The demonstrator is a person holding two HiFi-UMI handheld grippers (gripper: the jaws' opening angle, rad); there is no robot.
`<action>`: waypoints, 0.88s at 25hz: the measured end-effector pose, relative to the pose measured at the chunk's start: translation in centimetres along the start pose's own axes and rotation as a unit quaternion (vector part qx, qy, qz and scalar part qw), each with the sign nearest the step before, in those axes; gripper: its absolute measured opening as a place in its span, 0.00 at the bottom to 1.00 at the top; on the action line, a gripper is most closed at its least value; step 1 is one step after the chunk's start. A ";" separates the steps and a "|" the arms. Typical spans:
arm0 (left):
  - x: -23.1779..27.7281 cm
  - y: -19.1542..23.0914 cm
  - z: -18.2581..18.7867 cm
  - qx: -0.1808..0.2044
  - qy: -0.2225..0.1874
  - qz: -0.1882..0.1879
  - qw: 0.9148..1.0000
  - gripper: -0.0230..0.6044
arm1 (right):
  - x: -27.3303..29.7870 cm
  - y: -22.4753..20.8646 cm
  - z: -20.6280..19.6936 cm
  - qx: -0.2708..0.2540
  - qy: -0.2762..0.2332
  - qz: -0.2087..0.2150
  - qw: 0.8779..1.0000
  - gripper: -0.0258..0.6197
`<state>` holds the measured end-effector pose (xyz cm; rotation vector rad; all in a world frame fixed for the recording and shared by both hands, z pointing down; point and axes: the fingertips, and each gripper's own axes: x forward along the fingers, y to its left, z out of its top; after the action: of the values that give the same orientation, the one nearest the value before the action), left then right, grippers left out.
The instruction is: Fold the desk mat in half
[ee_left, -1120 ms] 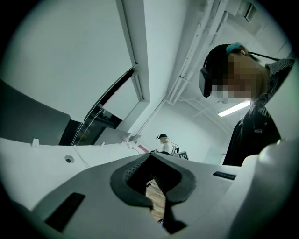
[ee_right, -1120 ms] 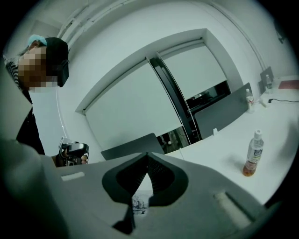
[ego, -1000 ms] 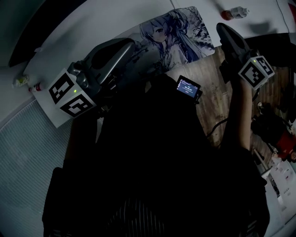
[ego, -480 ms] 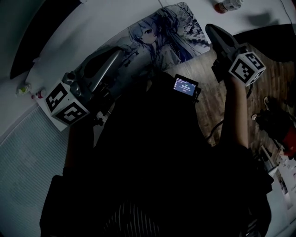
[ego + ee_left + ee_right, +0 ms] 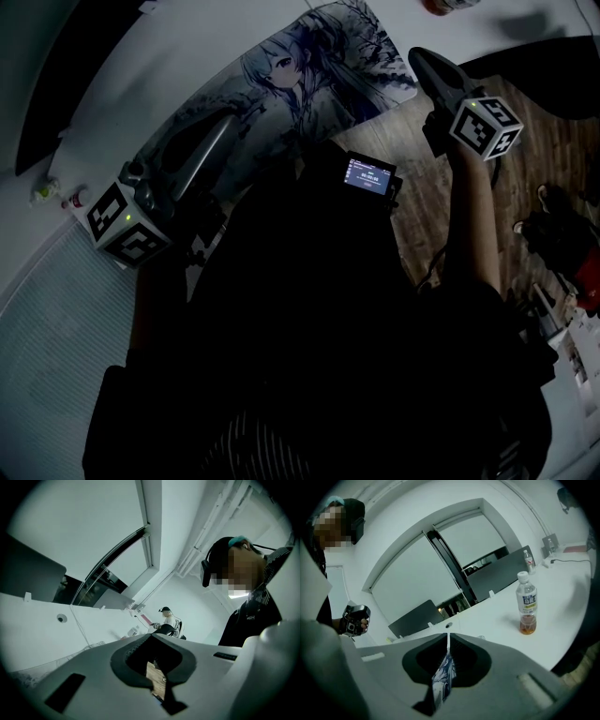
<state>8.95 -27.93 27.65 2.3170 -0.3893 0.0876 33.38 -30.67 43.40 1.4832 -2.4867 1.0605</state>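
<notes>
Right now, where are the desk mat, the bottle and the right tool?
desk mat point(image 5: 291, 75), head view, on the printed figure.
bottle point(image 5: 528, 599), right gripper view, on its label.
right tool point(image 5: 448, 638), right gripper view, between its tips.

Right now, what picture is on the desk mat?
A cartoon girl with long bluish hair; the desk mat shows best in the head view.

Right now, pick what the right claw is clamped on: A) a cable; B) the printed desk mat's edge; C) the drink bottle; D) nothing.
B: in the right gripper view the right claw is shut on the printed edge of the desk mat, while the drink bottle stands apart.
</notes>
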 end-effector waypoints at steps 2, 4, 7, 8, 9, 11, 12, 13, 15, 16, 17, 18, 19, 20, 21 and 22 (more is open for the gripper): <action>-0.1 0.1 -0.3 -0.002 0.003 0.006 1.000 0.05 | 0.3 -1.2 -1.5 0.005 0.016 -0.007 1.000 0.07; 0.0 0.6 -0.7 -0.003 0.012 0.013 1.000 0.05 | 1.0 -2.9 -3.2 0.015 0.034 -0.014 0.999 0.12; -0.5 0.8 -1.0 -0.005 0.013 0.028 1.000 0.05 | 1.5 -4.9 -5.4 0.028 0.051 -0.028 0.998 0.14; -0.8 0.8 -1.1 -0.006 0.012 0.035 0.999 0.05 | 1.6 -5.5 -6.2 0.028 0.059 -0.036 0.997 0.15; -1.2 0.8 -1.2 -0.009 0.009 0.041 0.999 0.05 | 1.6 -6.2 -7.0 0.026 0.069 -0.046 0.996 0.17; -1.7 0.7 -1.1 -0.026 -0.005 0.046 0.999 0.05 | 1.8 -7.8 -8.6 0.014 0.096 -0.069 0.993 0.27; -2.0 0.6 -0.7 -0.039 -0.019 0.044 0.998 0.05 | 2.0 -8.5 -9.3 0.006 0.108 -0.079 0.991 0.34; -2.2 0.5 -0.2 -0.049 -0.034 0.041 0.997 0.05 | 2.4 -9.2 -9.8 -0.005 0.119 -0.089 0.989 0.37; -2.6 0.4 0.4 -0.053 -0.053 0.042 0.996 0.05 | 2.8 -10.3 -11.4 -0.042 0.151 -0.114 0.981 0.40; -2.9 0.4 0.3 -0.050 -0.053 0.046 0.996 0.05 | 2.9 -10.7 -12.5 -0.068 0.176 -0.129 0.974 0.42; -3.2 0.6 0.3 -0.046 -0.053 0.052 0.996 0.05 | 3.0 -11.1 -13.6 -0.096 0.202 -0.141 0.964 0.45; -3.5 0.8 0.3 -0.043 -0.053 0.058 0.996 0.05 | 3.2 -11.4 -14.5 -0.119 0.225 -0.149 0.956 0.47; -3.8 1.1 0.3 -0.043 -0.056 0.065 0.995 0.05 | 3.6 -11.6 -15.4 -0.136 0.244 -0.152 0.948 0.49; -4.1 1.3 0.3 -0.045 -0.061 0.071 0.995 0.05 | 3.9 -11.7 -16.3 -0.147 0.259 -0.154 0.942 0.51; -4.3 1.4 0.3 -0.047 -0.067 0.075 0.994 0.05 | 4.2 -11.9 -17.2 -0.156 0.274 -0.154 0.936 0.52; -4.4 1.5 0.4 -0.050 -0.073 0.078 0.993 0.05 | 4.3 -12.0 -18.1 -0.161 0.286 -0.155 0.932 0.53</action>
<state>4.32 -28.07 27.65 2.1976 -0.6338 -0.0243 35.50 -27.03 65.16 1.1944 -1.8412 0.8239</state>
